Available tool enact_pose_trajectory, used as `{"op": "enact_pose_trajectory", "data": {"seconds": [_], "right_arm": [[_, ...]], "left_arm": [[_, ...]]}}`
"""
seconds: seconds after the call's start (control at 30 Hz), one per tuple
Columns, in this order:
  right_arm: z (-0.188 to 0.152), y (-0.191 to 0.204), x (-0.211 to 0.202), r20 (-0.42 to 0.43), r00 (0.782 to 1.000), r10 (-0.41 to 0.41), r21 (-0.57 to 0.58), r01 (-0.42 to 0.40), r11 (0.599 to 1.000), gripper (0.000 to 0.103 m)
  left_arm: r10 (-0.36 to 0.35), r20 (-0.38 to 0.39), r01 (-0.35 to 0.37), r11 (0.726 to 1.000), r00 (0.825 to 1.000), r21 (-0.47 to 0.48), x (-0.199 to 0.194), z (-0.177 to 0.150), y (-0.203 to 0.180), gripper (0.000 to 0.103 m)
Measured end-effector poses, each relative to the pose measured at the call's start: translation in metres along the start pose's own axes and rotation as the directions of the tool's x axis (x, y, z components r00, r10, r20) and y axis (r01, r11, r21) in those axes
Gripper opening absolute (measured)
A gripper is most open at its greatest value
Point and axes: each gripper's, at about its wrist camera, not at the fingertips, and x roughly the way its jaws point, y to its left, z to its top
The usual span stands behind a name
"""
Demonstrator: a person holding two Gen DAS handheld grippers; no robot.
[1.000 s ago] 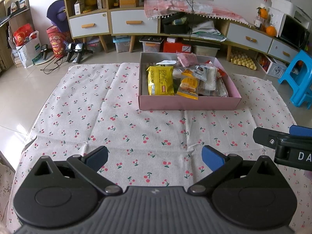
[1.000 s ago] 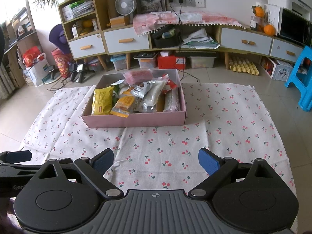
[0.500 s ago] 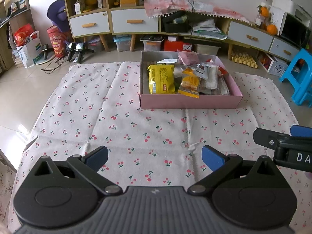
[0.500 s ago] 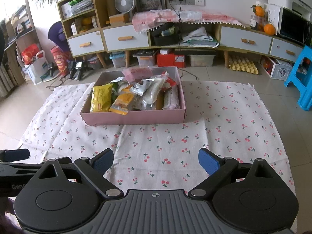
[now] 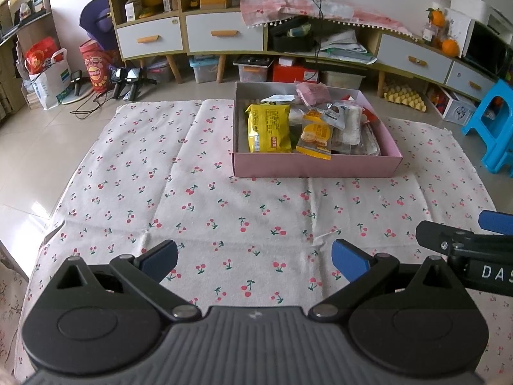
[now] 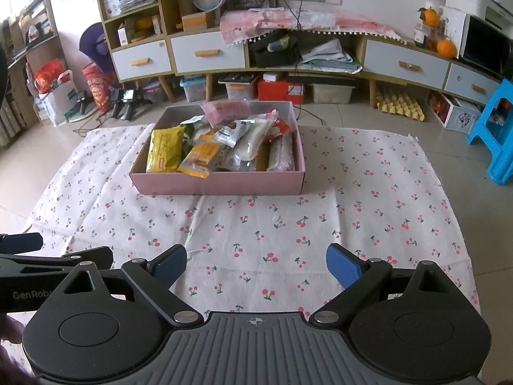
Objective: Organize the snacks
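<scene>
Pink cardboard box (image 6: 221, 184) heaped with snack packets, yellow pack (image 6: 165, 149) at its left end, resting mid cherry-print cloth (image 6: 272, 234) on floor. No loose snacks visible on cloth; sorting seemingly finished or nearly so. Left gripper (image 5: 255, 256) and right gripper (image 6: 256, 258) both spread wide, empty, hovering well short of box.

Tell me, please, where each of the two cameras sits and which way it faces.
Left wrist: on the left gripper, low over the cherry-print cloth, facing the pink box ahead-right; its own open fingers show, and the right gripper enters at the right edge.
Right wrist: on the right gripper, facing the pink box ahead-left; its own open fingers show, and the left gripper enters at the left.
Shared: box, yellow packet, cloth, cabinets.
</scene>
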Motion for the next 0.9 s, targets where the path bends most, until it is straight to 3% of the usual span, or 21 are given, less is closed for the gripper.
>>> {"op": "enact_pose_trajectory", "data": {"seconds": [0.9], "right_arm": [[-0.0001,-0.0013,0.0032,-0.012,1.0,-0.004,0.004,0.004,1.0,0.096]], "left_arm": [[-0.002,-0.011,0.002,1.0,1.0,-0.007,0.0014,-0.0006,0.0008,0.102]]}}
